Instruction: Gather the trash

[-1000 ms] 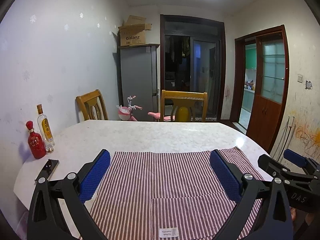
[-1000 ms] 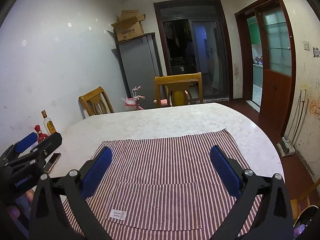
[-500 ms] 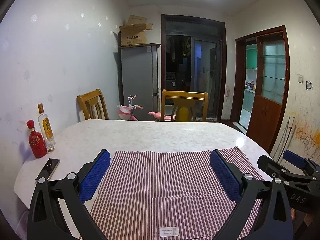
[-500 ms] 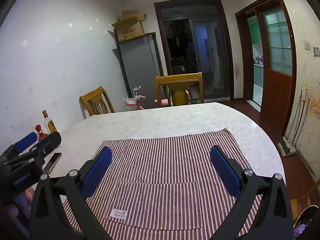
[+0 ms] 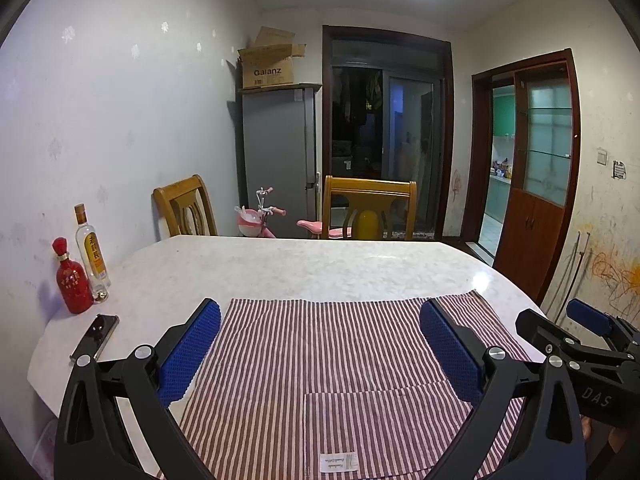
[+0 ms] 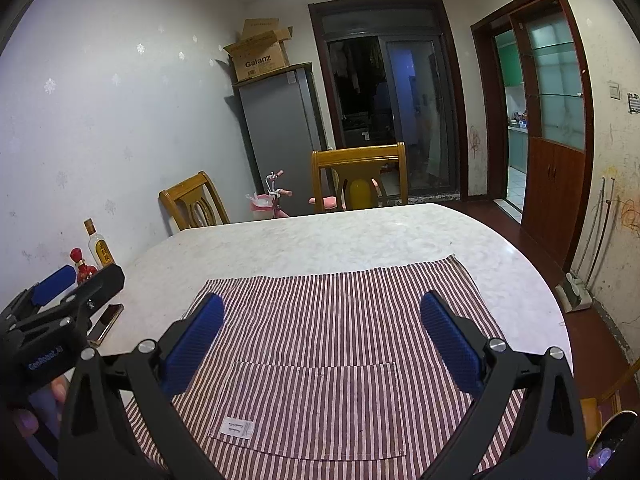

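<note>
My left gripper (image 5: 319, 308) is open above the near part of a red-and-white striped cloth (image 5: 320, 344) spread on the marble table (image 5: 304, 268), with nothing between its blue pads. My right gripper (image 6: 320, 300) is also open and holds nothing over the same cloth (image 6: 320, 320). Each shows in the other's view: the right gripper (image 5: 580, 332) at the right edge, the left gripper (image 6: 68, 292) at the left, with a person's fingers under it. I see no loose trash on the table top.
A red bottle (image 5: 72, 280), a clear bottle (image 5: 92, 252) and a phone (image 5: 98, 334) sit at the table's left edge by the wall. Two wooden chairs (image 5: 368, 208) stand at the far side, with a pink tricycle (image 5: 260, 220) and grey fridge (image 5: 280, 152) behind. A dark round object (image 6: 612, 436) lies low right.
</note>
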Available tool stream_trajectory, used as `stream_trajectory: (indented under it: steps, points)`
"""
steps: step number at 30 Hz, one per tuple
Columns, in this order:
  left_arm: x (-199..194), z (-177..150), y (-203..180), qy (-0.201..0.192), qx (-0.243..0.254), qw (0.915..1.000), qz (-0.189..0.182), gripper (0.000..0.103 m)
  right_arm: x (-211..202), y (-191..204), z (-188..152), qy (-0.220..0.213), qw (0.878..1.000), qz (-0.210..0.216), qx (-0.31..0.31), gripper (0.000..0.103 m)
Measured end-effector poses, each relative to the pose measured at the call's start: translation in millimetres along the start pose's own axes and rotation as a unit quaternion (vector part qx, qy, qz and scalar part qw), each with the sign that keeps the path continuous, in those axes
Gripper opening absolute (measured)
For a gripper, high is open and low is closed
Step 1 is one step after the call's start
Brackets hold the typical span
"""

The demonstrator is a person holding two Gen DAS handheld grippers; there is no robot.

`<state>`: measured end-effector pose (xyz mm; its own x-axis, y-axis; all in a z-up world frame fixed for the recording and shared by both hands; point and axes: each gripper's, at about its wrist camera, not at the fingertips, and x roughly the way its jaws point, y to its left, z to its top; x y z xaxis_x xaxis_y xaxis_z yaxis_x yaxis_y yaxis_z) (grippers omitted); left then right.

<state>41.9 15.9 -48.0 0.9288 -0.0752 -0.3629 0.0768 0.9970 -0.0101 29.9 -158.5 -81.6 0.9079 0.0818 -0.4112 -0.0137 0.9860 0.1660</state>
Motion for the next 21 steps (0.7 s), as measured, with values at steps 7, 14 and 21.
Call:
stream_trajectory:
  steps: [7, 14, 21]
  points:
    - [3.4, -0.5, -0.8, 0.004, 0.002, 1.0, 0.0, 0.097, -0.5, -0.2, 0.1, 0.001, 1.0, 0.001, 0.001, 0.098]
    - [4.6, -0.5, -3.2, 0.005, 0.002, 1.0, -0.001, 0.097, 0.8, -0.7, 0.9, 0.002, 1.0, 0.0, 0.002, 0.098]
    - [7.0, -1.5, -2.3, 0.007, 0.002, 1.0, -0.001, 0.097, 1.8, -0.1, 0.8, 0.005, 1.0, 0.001, 0.001, 0.098]
